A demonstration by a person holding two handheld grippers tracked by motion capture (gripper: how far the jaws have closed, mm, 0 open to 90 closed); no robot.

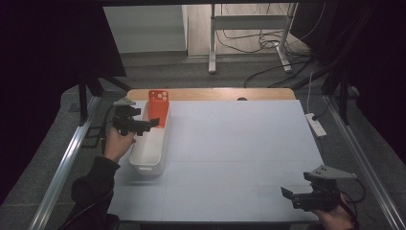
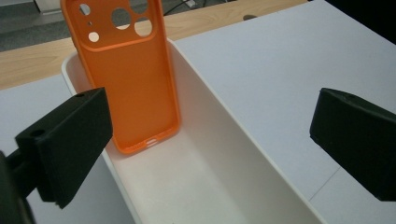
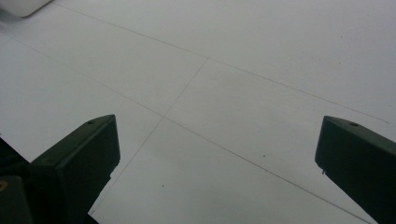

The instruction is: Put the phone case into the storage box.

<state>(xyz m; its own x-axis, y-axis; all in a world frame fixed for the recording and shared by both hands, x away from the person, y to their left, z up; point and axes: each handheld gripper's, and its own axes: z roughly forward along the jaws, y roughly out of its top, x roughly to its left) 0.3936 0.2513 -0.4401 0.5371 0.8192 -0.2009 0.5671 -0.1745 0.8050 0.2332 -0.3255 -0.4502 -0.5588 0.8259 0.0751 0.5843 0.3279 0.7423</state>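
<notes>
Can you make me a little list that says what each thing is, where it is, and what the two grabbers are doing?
thing in hand: orange phone case
how it stands: upright, leaning at the far end of the bin
holder: long white bin, at the table's left side
surface: white table
left gripper: jaws open, over the bin, near the case, not gripping it
right gripper: jaws open, above bare table at the near right, holding nothing

dim room, dark edges; table [image 1: 239, 143] evenly lit from above, soft shadows, near jaws slightly blurred in gripper views.
</notes>
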